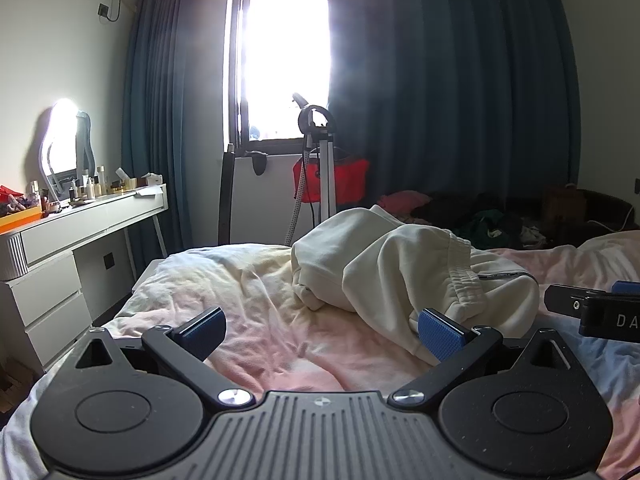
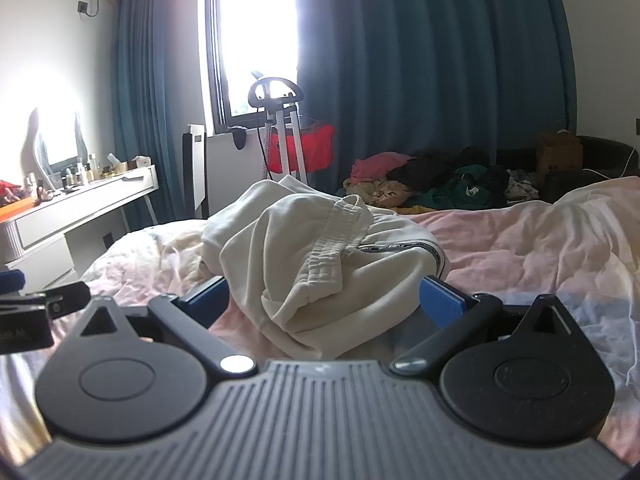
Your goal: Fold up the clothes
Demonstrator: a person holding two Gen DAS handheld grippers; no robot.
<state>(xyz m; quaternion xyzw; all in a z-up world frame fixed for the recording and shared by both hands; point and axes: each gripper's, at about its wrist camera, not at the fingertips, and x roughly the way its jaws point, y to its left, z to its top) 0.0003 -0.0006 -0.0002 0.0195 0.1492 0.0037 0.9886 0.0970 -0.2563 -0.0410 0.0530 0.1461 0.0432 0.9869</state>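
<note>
we hold both tongs low over the bed (image 1: 280,344). the left tongs (image 1: 322,334) are spread wide with nothing between the blue pads (image 1: 440,338), only pink sheet; the right pad sits just beside the near edge of the cream pants (image 1: 400,268). the right tongs (image 2: 326,304) are also spread, and the near fold of the pants (image 2: 304,256) lies between their fingers, not pinched. the pants lie in a crumpled heap on the bed, waistband (image 2: 340,240) on top. beyond the pants a clothes pile (image 2: 440,184) lies at the far side of the bed. left of the pants stands a white table (image 1: 92,220) with bottles.
</note>
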